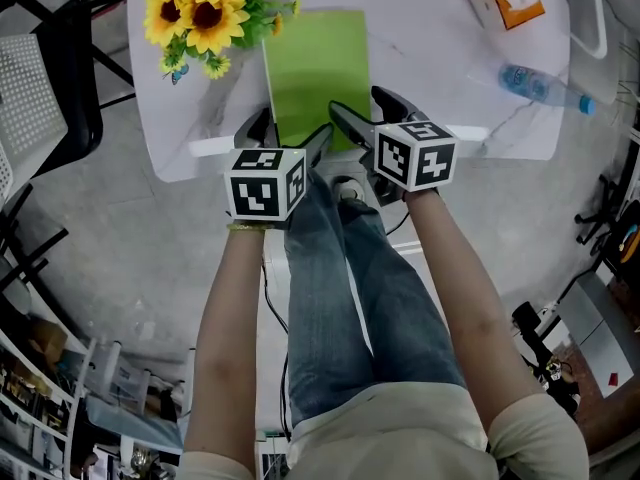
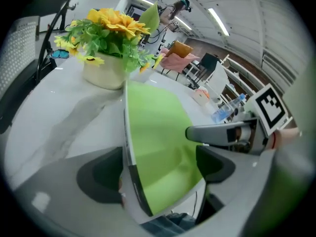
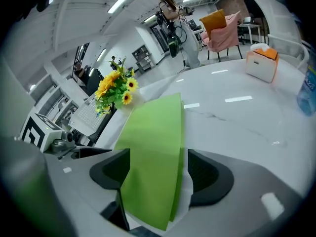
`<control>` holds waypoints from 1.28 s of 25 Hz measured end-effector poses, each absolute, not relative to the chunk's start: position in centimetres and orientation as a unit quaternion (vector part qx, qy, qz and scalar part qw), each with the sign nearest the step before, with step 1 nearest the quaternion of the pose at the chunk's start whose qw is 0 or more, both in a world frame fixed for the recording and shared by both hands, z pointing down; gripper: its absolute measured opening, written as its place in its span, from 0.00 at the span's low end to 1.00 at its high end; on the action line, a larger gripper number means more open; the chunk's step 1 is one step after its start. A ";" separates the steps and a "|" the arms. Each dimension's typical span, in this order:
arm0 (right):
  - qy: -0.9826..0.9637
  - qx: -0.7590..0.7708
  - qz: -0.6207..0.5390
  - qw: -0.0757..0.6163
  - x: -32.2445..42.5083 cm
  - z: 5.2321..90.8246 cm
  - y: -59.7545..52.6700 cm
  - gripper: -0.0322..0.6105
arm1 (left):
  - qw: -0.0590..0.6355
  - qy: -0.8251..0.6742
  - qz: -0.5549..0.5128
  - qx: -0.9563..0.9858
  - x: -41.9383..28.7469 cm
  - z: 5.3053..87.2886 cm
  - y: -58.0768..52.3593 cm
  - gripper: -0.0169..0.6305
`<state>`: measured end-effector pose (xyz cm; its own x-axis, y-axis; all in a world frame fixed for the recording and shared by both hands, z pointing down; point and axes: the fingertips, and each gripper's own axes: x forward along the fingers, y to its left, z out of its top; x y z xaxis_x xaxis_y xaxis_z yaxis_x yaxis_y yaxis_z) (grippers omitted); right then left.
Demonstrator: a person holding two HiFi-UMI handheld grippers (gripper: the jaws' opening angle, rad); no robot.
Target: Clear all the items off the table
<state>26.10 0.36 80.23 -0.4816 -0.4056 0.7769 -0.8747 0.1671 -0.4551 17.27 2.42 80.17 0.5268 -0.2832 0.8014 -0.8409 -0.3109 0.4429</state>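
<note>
While my left gripper and right gripper gape, unclenched, astride the book, I fear uneven closing could skew it; it might slip off the table.

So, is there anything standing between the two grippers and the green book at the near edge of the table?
No, nothing visible does. The green book already lies with its near end between the open fingers of the left gripper and of the right gripper. The flower pot, tissue box and bottle stand farther back.
</note>
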 end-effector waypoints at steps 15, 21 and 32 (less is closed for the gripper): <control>-0.705 0.476 0.463 0.251 25.4 81.3 -0.4 0.57 | 0.423 -0.412 0.328 0.738 17.1 81.2 2.0 0.62; -0.691 0.483 0.485 0.232 25.9 81.1 -0.1 0.46 | 0.428 -0.414 0.328 0.733 16.9 81.1 2.1 0.59; -0.703 0.480 0.472 0.232 25.9 79.1 0.9 0.45 | 0.427 -0.428 0.313 0.732 17.0 79.2 3.1 0.58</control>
